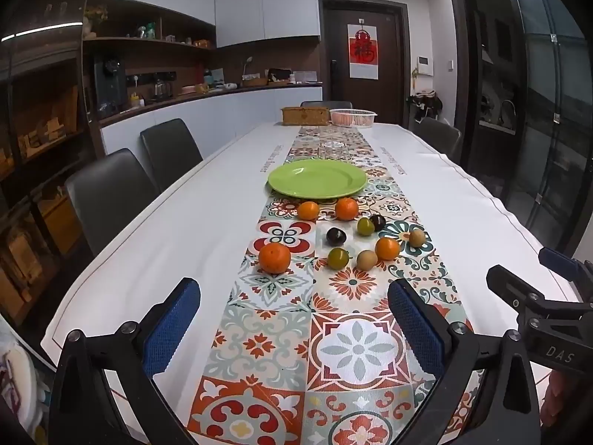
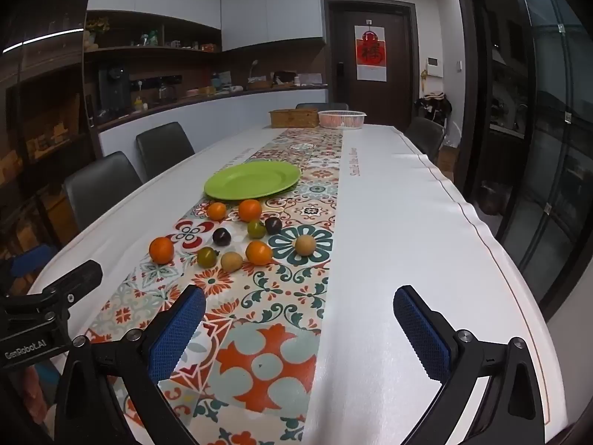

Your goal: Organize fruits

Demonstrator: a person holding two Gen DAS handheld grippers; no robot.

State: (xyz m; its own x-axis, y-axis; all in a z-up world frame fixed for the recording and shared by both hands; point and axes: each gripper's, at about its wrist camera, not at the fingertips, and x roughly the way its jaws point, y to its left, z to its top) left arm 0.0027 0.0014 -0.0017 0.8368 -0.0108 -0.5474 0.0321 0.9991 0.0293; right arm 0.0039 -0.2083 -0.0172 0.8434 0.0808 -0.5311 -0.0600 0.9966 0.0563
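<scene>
A green plate lies on the patterned runner. Nearer me, several small fruits lie loose on the runner: oranges, the closest at the left, dark plums, green fruits and tan fruits. My left gripper is open and empty, short of the fruits. My right gripper is open and empty, to the right of the fruits. Each gripper's body shows at the edge of the other's view.
A long table with a white cloth carries a wicker box and a pink basket at its far end. Dark chairs stand along the left side.
</scene>
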